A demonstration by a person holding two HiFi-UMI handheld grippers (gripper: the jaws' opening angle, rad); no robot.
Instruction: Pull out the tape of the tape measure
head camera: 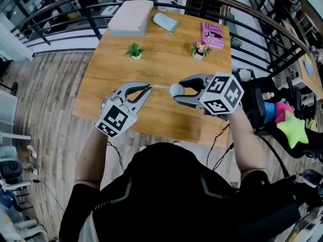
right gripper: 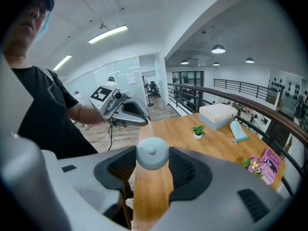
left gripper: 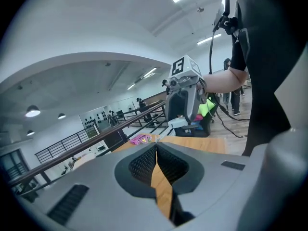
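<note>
A small round pale tape measure (head camera: 175,89) hangs above the wooden table (head camera: 161,59), and my right gripper (head camera: 177,91) is shut on its case. In the right gripper view the case (right gripper: 152,152) fills the gap between the pads. A short white tape (head camera: 160,87) runs leftward from it to my left gripper (head camera: 149,88), whose jaws are pressed together on the tape's end. The left gripper view shows the pads (left gripper: 144,163) meeting, with the thin tape (left gripper: 166,134) leading off toward the right gripper (left gripper: 185,121). From the right gripper view, the tape (right gripper: 147,129) reaches the left gripper (right gripper: 144,118).
At the table's far side lie a pale flat box (head camera: 131,16), a teal item (head camera: 165,22) and a pink book (head camera: 212,35), with two small potted plants (head camera: 135,50) in front. A dark railing (head camera: 75,6) curves behind. Colourful toys (head camera: 290,125) sit on the right.
</note>
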